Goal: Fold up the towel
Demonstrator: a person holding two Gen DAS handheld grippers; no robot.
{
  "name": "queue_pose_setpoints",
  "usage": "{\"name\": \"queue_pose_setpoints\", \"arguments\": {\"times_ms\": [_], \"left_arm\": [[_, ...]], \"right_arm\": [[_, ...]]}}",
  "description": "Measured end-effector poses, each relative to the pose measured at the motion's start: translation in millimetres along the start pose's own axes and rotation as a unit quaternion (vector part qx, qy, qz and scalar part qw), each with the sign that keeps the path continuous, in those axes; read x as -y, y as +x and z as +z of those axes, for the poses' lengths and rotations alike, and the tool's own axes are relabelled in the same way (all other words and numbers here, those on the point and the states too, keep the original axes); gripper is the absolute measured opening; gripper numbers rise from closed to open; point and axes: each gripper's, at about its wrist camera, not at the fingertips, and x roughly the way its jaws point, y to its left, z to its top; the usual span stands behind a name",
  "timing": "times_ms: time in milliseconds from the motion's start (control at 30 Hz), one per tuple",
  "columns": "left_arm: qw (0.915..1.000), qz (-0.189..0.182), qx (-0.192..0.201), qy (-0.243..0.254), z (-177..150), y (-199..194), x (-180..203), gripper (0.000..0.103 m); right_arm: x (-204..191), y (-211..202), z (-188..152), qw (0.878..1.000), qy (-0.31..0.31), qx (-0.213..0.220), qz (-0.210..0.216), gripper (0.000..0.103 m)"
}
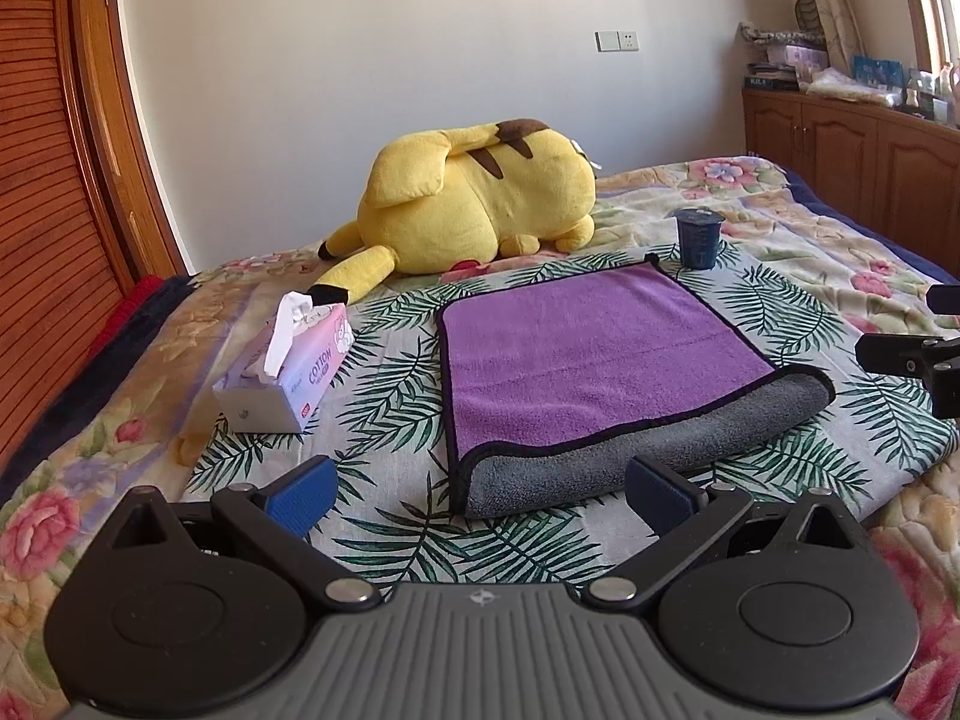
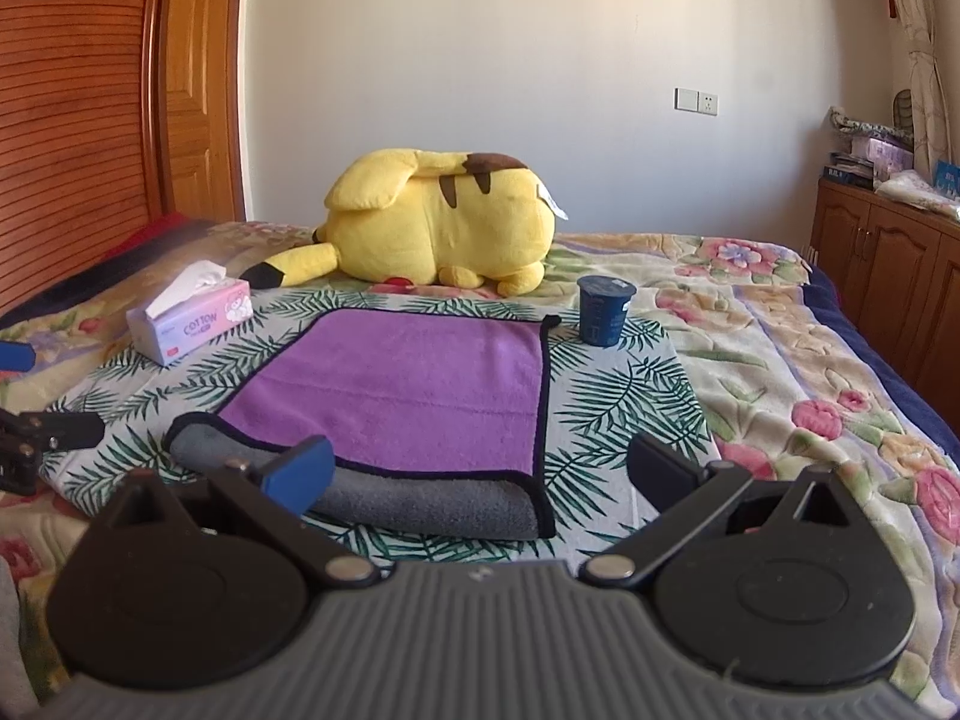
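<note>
One tissue box [image 1: 285,363] reading "COTTON", one dark blue cup [image 1: 697,237] and one yellow plush [image 1: 474,201] ring the single purple towel [image 1: 594,348], lying on the bed [image 1: 780,228] with its near edge rolled grey-side-up, while left claw [image 1: 480,495] and right claw [image 2: 480,474] gape, holding nothing.

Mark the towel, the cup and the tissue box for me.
towel [image 1: 576,348]: left wrist view, middle of purple face.
cup [image 2: 603,312]: right wrist view, side wall.
tissue box [image 1: 312,360]: left wrist view, printed side.
</note>
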Motion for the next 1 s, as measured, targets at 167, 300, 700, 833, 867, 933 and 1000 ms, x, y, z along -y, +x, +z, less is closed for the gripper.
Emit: {"name": "queue_pose_setpoints", "arguments": {"times_ms": [167, 300, 700, 833, 867, 933, 1000], "left_arm": [[0.9999, -0.004, -0.010, -0.003, 0, 17, -4, 0.087], [0.9997, -0.010, -0.017, -0.011, 3, 30, -7, 0.083], [0.9977, -0.040, -0.032, -0.045, 7, 63, -22, 0.063], [0.9973, -0.045, -0.034, -0.047, 10, 70, -25, 0.052], [0.9973, -0.045, -0.035, -0.047, 10, 73, -26, 0.050], [0.9972, -0.045, -0.038, -0.045, 10, 78, -27, 0.048], [0.9971, -0.045, -0.044, -0.043, 9, 84, -28, 0.046]], "right_arm": [[7, 14, -1, 1.000, 0.017, -0.016, 0.010, 0.103], [11, 25, 0, 0.999, 0.021, -0.022, 0.015, 0.103], [15, 56, 1, 0.999, 0.010, -0.048, 0.021, 0.103], [15, 65, 1, 0.998, 0.005, -0.057, 0.025, 0.103], [15, 67, 1, 0.998, 0.003, -0.059, 0.026, 0.103], [14, 71, 0, 0.998, 0.000, -0.063, 0.027, 0.103], [16, 76, -1, 0.997, 0.000, -0.067, 0.029, 0.103]]}}
